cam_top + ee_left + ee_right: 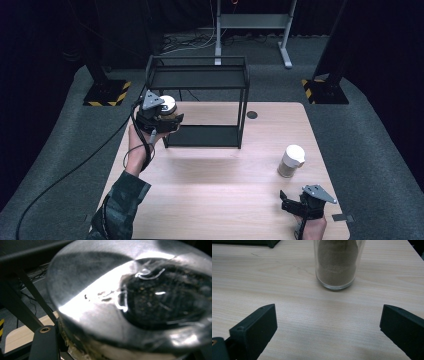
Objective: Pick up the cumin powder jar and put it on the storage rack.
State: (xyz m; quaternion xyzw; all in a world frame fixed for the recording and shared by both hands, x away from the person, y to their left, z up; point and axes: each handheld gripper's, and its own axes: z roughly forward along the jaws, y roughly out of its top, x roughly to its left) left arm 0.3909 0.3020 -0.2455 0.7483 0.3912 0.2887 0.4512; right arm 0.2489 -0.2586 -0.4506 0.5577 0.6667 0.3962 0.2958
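My left gripper [167, 119] is shut on a glass jar with a white lid [168, 104] and holds it in the air by the left front post of a black two-tier wire rack [197, 77]. In the left gripper view the jar's shiny lid [130, 297] looms very close, with one black finger [45, 342] low at the left. A second jar [291, 161], white-lidded and holding brown powder, stands on the table at the right. My right gripper [296, 205] rests near the front right edge, open, pointing at that jar [336, 265] a short way ahead of its spread jaws.
The rack stands at the back middle of the light wooden table [220, 190]; its lower shelf [202, 136] and top shelf are bare. A round cable hole [252, 114] lies right of the rack. Grey carpet and stand feet with striped bases surround the table.
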